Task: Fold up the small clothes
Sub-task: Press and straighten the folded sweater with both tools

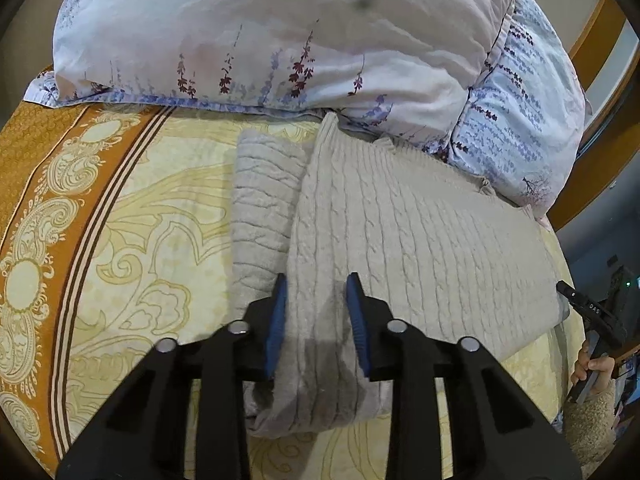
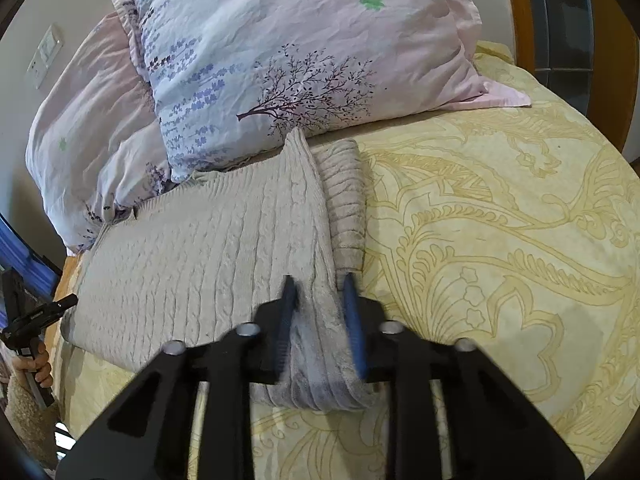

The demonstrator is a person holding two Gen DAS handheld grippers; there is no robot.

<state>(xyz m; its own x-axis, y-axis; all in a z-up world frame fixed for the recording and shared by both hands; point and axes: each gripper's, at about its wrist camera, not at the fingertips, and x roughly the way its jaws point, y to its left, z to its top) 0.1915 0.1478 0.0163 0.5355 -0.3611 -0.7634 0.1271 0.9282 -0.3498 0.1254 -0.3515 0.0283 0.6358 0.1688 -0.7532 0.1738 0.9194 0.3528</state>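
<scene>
A beige cable-knit sweater (image 1: 400, 236) lies on the yellow patterned bedspread (image 1: 152, 240), its body spread flat with a sleeve (image 1: 264, 200) folded along one side. My left gripper (image 1: 316, 292) is over the sweater's near left edge, jaws apart with the knit fabric between the blue pads (image 1: 280, 320). In the right wrist view the same sweater (image 2: 208, 248) shows, and my right gripper (image 2: 318, 292) is over its near right edge, jaws apart with fabric between the pads (image 2: 354, 320). I cannot tell if either pinches the cloth.
Two floral pillows (image 1: 280, 32) lie at the head of the bed, touching the sweater's far edge; they also show in the right wrist view (image 2: 304, 52). An orange bedspread border (image 1: 48, 200) runs at left. A wooden bed frame (image 1: 592, 40) stands at right.
</scene>
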